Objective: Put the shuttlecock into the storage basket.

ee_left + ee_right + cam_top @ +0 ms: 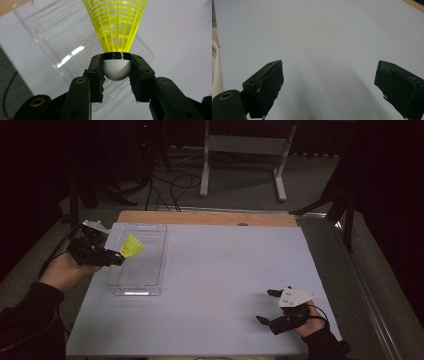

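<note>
Shuttlecock point(116, 25) clamped in left fingers point(97, 75), right fingers point(265, 85) wide apart

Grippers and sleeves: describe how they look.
Both grippers are black with two serrated jaws and brass-coloured pivot bushings. The right gripper carries a pale three-cornered plate on top; the left gripper trails a dark cable. The person wears dark long sleeves.

A white table point(225, 285) fronts a white metal stand point(242, 150) and floor cables point(172, 185).

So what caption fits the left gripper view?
Left gripper clamps a yellow shuttlecock by its white cork above a clear plastic tray.
</note>
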Demonstrator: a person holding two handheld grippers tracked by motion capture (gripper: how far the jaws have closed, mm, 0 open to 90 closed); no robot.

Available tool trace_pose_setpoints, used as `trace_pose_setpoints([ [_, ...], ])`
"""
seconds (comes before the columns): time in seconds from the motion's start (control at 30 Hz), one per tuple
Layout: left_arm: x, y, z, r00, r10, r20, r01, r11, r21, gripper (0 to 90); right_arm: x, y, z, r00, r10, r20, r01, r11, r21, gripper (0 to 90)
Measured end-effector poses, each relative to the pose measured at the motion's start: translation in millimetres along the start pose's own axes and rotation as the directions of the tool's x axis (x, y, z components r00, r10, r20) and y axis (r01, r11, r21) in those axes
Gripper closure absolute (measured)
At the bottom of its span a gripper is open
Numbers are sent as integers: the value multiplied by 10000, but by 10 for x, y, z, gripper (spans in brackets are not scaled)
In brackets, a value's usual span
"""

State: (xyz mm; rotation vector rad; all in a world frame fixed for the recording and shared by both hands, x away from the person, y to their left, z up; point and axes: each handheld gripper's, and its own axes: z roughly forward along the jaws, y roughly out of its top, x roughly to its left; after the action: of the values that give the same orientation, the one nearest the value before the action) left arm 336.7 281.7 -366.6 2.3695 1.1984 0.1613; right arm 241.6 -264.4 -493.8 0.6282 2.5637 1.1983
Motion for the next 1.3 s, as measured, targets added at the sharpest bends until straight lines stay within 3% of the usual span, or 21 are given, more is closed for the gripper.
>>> trace_pose_setpoints([
  [0.07,10,-19,32,9985,-537,-111,536,9985,-51,653,1,-5,4,10000,6,-25,-6,10000,-8,87],
  [0.27,61,-72,140,9922,-1225,-223,1228,9923,127,653,11,-13,17,9999,-15,-105,14,10000,-58,88],
  [0.47,69,-119,226,9881,-1536,-105,1537,9881,49,653,21,-18,35,9999,-40,-150,40,10000,51,88],
  [0.53,61,-139,252,9868,-1582,-341,1583,9874,-10,653,21,-20,38,9998,-22,-186,24,10000,57,88],
  [0.7,88,-195,316,9814,-1883,-378,1891,9817,215,652,23,-21,43,9997,-92,-213,93,9999,45,88],
  [0.9,119,-266,364,9792,-1923,-639,1960,9789,577,652,23,-30,51,9996,-38,-278,40,9999,98,88],
  [1.2,161,-359,450,9795,-1949,-514,1994,9740,1071,652,20,-29,57,9995,-27,-308,30,9999,110,88],
  [1.3,169,-366,473,9789,-1917,-711,1996,9715,1280,652,19,-29,62,9995,-49,-316,53,9999,130,88],
])
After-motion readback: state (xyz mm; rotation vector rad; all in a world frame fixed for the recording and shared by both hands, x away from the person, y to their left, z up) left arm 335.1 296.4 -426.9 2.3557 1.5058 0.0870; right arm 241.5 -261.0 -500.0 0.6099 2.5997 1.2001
